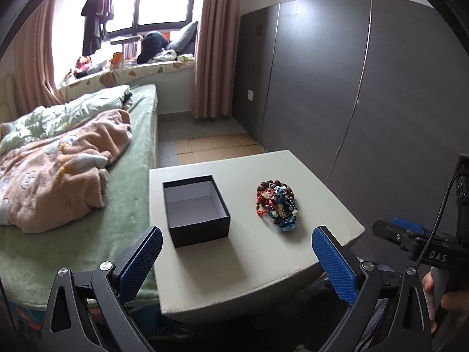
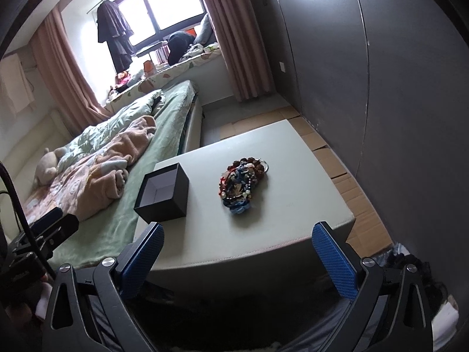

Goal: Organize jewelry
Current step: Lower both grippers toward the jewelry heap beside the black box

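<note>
Both tools, left [image 1: 236,248] and right [image 2: 238,245], gape wide and empty, short of the surface [image 1: 263,267]. The beads [image 1: 277,205] lie heaped right of the box [image 1: 196,209], lidless to receive them.

Jewelry pile [image 1: 277,205] tangled; single pieces too small to tell apart, count unclear; black box [image 2: 162,196] floor partly hidden behind near wall in right wrist view; right gripper [image 1: 410,234] cut off by left wrist picture's edge, fingertips mostly hidden, opening unreadable there; table [image 1: 205,278] legs hidden.
</note>
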Demonstrator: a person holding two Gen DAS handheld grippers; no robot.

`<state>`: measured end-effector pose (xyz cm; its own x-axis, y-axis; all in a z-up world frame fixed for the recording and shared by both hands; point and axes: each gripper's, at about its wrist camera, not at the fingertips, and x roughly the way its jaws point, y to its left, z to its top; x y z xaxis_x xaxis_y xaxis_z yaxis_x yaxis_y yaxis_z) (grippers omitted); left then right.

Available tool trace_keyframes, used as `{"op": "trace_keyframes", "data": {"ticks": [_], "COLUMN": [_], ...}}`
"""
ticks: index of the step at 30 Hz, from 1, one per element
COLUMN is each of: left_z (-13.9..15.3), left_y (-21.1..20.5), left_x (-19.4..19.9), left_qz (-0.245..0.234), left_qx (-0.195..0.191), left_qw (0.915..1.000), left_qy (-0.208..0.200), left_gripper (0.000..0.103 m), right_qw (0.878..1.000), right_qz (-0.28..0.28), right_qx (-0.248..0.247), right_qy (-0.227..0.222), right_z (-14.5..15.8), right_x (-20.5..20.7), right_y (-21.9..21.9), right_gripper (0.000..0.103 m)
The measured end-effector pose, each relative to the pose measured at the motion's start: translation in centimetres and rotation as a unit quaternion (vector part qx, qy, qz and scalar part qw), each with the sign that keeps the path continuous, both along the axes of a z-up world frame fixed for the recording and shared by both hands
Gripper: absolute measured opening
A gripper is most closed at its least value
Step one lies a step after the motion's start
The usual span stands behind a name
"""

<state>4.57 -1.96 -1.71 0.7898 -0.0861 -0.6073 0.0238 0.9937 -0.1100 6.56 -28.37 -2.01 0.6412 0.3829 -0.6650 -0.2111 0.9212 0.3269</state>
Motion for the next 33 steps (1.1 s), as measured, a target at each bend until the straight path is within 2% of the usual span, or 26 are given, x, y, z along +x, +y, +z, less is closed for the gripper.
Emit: {"op": "trace_keyframes", "data": {"ticks": [3, 6, 12, 16, 22, 25, 30, 33], "left_z": [-1.0, -2.2, -4.4, -6.0, -7.3, -8.1, -9.8, -10.6], "left_y": [-0.1, -0.6, -1.5, -2.0, -3.4, -4.2, -5.1, -5.6], "left_x": [1.9, 4.0, 7.5, 10.1, 13.2, 15.0, 17.4, 18.2], "left_qz": [-0.005, -0.015, -0.032, -0.039, -0.055, -0.062, -0.062, -0.060], "left_qx": [-0.014, -0.022, -0.042, -0.053, -0.059, -0.058, -0.056, -0.051], "left_qw": [0.9998, 0.9989, 0.9965, 0.9932, 0.9898, 0.9879, 0.9839, 0.9827], "left_qy": [0.015, 0.037, 0.065, 0.096, 0.117, 0.130, 0.158, 0.168], "left_gripper": [0.093, 0.084, 0.073, 0.055, 0.054, 0.043, 0.042, 0.037], "right_qw": [0.999, 0.998, 0.995, 0.993, 0.991, 0.990, 0.990, 0.989], "right_qz": [0.009, 0.014, 0.019, 0.018, 0.013, 0.010, 0.008, 0.004], "right_qx": [0.019, 0.032, 0.064, 0.081, 0.096, 0.103, 0.104, 0.104], "right_qy": [0.029, 0.056, 0.073, 0.084, 0.096, 0.096, 0.098, 0.105], "right_z": [-1.9, -3.7, -6.1, -7.7, -9.4, -9.8, -10.3, -11.0], "right_x": [1.6, 3.1, 5.5, 6.7, 8.2, 9.0, 9.9, 10.4], "right_y": [-0.4, -0.7, -1.4, -1.8, -2.6, -2.9, -3.0, -3.4], "right_gripper": [0.074, 0.067, 0.065, 0.065, 0.065, 0.065, 0.065, 0.065]}}
